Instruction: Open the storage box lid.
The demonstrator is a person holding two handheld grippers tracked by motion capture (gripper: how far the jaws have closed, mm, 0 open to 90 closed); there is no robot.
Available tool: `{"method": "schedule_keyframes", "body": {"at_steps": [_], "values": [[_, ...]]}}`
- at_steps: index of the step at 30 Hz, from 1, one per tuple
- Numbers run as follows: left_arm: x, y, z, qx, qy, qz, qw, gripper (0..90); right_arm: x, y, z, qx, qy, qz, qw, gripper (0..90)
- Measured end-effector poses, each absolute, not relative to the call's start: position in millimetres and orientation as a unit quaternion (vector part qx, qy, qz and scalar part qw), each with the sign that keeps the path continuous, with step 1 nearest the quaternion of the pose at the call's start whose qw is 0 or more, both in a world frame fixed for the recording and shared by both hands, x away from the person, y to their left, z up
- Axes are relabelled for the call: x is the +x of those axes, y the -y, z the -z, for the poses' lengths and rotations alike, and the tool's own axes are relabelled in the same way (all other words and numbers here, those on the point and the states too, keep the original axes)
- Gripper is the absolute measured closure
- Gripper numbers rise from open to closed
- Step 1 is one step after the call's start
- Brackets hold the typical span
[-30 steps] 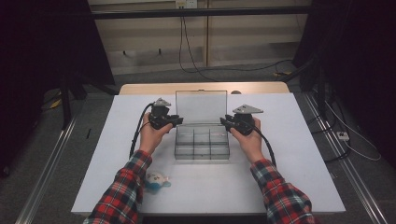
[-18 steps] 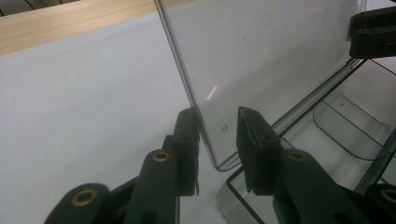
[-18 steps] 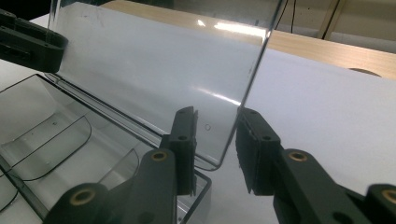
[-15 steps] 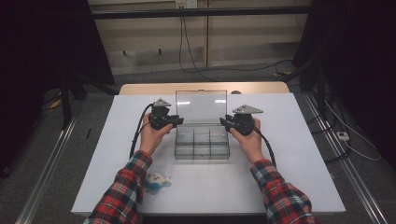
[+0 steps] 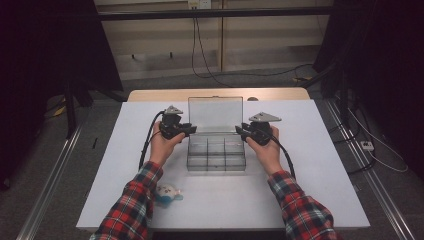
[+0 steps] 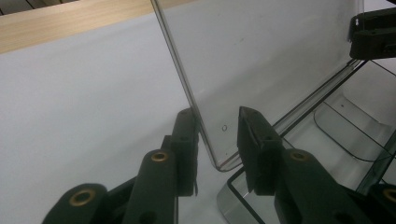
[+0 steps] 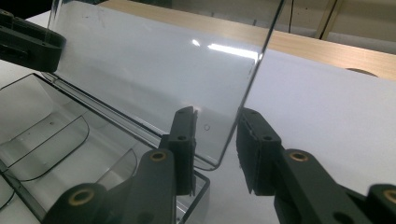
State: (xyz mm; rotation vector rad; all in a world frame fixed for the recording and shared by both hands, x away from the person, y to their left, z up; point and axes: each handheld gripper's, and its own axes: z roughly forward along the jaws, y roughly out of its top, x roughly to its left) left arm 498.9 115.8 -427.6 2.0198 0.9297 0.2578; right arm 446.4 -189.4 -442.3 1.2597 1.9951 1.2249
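The white table (image 5: 125, 165) carries a clear box (image 5: 216, 155) at centre, its lid (image 5: 215, 114) upright at 12 o'clock. The left gripper (image 5: 190, 130) and the right gripper (image 5: 238, 131) straddle the lid's lower corners — jaws partly open, not pinching.

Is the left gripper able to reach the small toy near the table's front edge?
Probably yes: the toy lies on open table beside the left sleeve, but the left gripper straddles the raised lid first.

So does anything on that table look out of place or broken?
Nothing looks broken or spilled. The clear box sits square with its lid upright. The one stray thing is a small stuffed toy near the table's front edge, away from the box.
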Motion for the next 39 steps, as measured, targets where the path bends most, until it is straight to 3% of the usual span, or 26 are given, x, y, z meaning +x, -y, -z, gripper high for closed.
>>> {"method": "schedule_keyframes", "body": {"at_steps": [39], "values": [[501.6,-116.2,430.4,0.805,-0.391,-0.098,0.435,63.2,447.5,190.2,443.5,0.465,-0.727,-0.441,0.245,66.3]]}}
